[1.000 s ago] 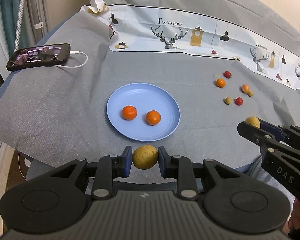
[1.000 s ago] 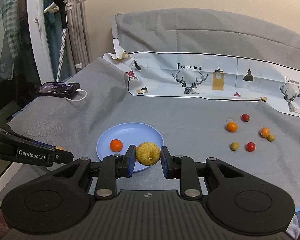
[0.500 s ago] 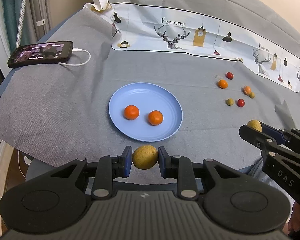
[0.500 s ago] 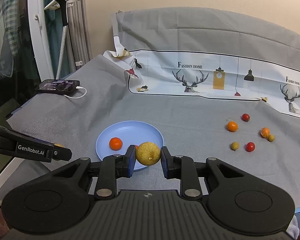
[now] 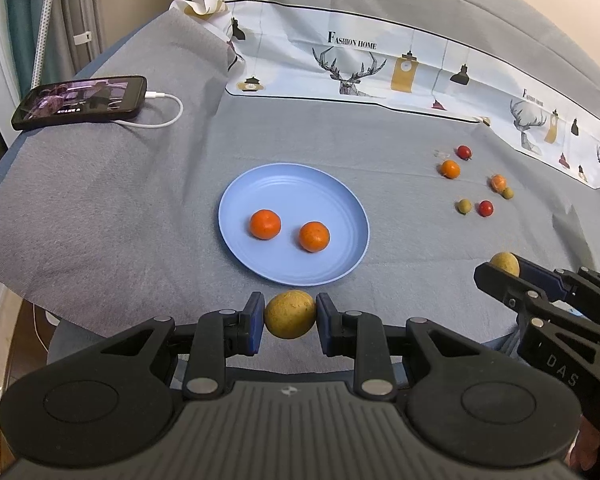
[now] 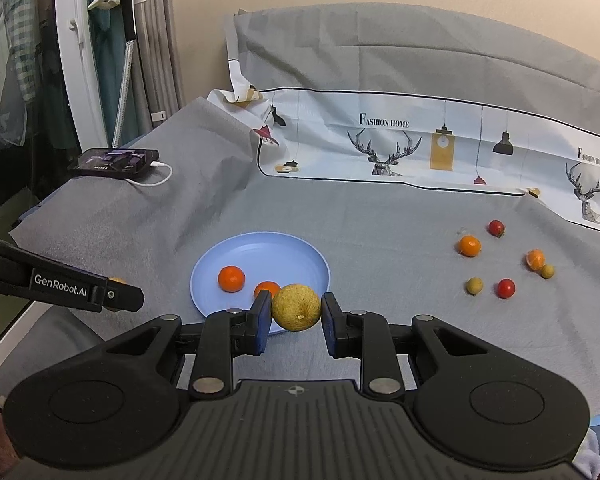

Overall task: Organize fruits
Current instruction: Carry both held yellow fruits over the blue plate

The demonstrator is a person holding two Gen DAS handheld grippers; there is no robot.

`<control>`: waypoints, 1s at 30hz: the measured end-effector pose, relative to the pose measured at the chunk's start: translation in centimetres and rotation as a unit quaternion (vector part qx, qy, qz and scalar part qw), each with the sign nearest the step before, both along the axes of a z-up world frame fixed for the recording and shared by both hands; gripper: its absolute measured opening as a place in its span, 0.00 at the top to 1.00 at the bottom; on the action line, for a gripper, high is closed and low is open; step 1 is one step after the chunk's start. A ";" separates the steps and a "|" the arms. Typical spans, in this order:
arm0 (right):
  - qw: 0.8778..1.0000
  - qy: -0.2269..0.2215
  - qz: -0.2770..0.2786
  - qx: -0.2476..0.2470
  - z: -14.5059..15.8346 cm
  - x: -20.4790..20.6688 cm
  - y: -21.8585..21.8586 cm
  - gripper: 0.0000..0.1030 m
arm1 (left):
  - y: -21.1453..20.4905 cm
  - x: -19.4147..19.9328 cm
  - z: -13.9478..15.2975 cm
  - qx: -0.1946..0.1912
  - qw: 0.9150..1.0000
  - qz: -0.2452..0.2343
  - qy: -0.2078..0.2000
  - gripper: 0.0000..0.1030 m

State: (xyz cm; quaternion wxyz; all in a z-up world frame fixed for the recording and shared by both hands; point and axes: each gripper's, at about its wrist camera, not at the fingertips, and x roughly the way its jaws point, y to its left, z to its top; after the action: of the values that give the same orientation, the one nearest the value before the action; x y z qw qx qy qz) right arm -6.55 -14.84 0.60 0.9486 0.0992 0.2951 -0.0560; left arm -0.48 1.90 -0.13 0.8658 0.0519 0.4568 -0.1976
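Left wrist: two oranges (image 5: 265, 224), plate (image 5: 236, 196)

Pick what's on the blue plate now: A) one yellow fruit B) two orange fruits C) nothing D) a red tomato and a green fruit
B: two orange fruits lie on the blue plate; the yellow fruits are off it, one clamped in the jaws of each gripper.

Two round orange fruits (image 5: 265, 224) (image 5: 314, 236) sit side by side, apart, on a pale blue plate (image 5: 340, 208) near the cloth's front edge. Two dull yellow fruits (image 5: 290, 314) (image 6: 296, 307) are each clamped off the cloth. Toward the right edge lie small scattered fruits (image 5: 476, 184): two red, two orange, two olive-green.
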 end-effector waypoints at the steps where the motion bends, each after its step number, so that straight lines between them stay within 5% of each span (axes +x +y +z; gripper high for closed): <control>1: 1.000 0.001 0.000 0.000 -0.1 0.0 0.1 0.73 | 0.0 0.1 0.0 0.000 1.000 0.001 0.000 0.71; 19: 0.999 0.031 0.015 0.005 -2.7 6.1 -0.6 0.73 | -2.4 7.3 -1.0 0.039 0.999 0.018 0.003 0.71; 30: 0.997 0.067 0.030 0.006 -6.8 12.5 -1.1 0.73 | -5.5 14.1 -5.4 0.077 0.996 0.017 0.034 0.71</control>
State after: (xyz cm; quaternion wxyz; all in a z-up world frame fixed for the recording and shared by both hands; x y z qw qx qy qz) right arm 5.99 -15.98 -6.19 0.9273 0.0926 0.3613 -0.0325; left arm 13.63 -3.56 -5.52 0.8467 0.1037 0.5003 -0.1486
